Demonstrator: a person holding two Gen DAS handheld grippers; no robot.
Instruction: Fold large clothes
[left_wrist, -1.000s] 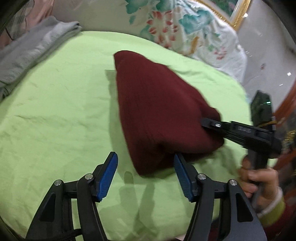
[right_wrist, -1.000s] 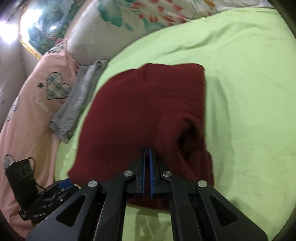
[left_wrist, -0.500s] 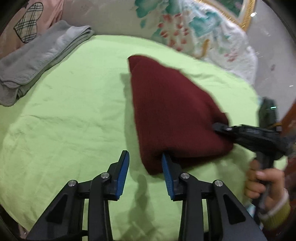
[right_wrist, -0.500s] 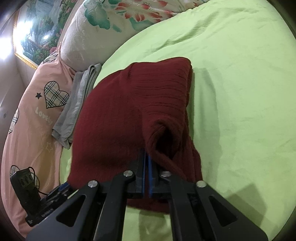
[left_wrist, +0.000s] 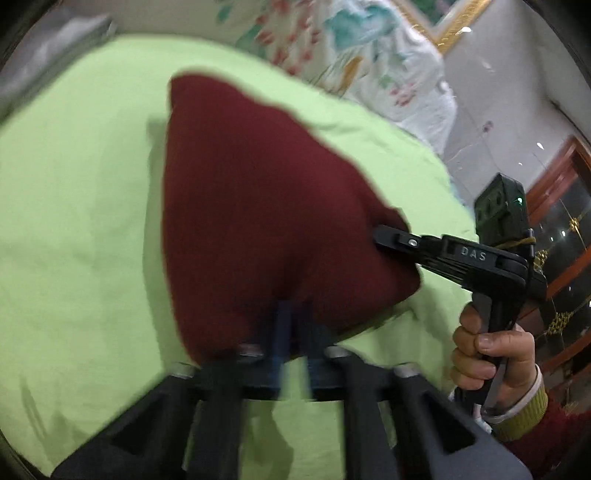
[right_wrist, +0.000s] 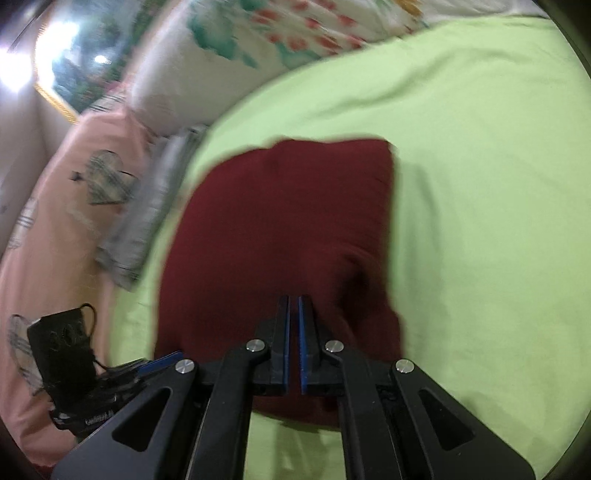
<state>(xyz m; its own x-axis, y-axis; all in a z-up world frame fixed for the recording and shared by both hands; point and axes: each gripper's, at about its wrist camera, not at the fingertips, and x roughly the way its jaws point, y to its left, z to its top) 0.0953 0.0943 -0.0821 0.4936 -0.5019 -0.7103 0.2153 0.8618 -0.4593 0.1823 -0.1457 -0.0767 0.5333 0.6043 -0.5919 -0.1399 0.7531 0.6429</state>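
Note:
A dark red knitted sweater lies folded on the green bed sheet. My left gripper is at its near edge; the jaws are closing, and the blurred blue pads stand close together with the knit pinched between them. My right gripper, held by a hand, bites into the sweater's right corner. In the right wrist view the right gripper is shut on a raised fold of the sweater. The left gripper shows at the lower left, against the sweater's edge.
A folded grey cloth lies along the sheet's left side, beside a pink quilt with hearts. A floral pillow sits at the head of the bed. Bare green sheet spreads to the right of the sweater.
My left gripper has gone from wide open to shut and has moved forward onto the sweater's near edge. The right gripper keeps its hold in the same spot.

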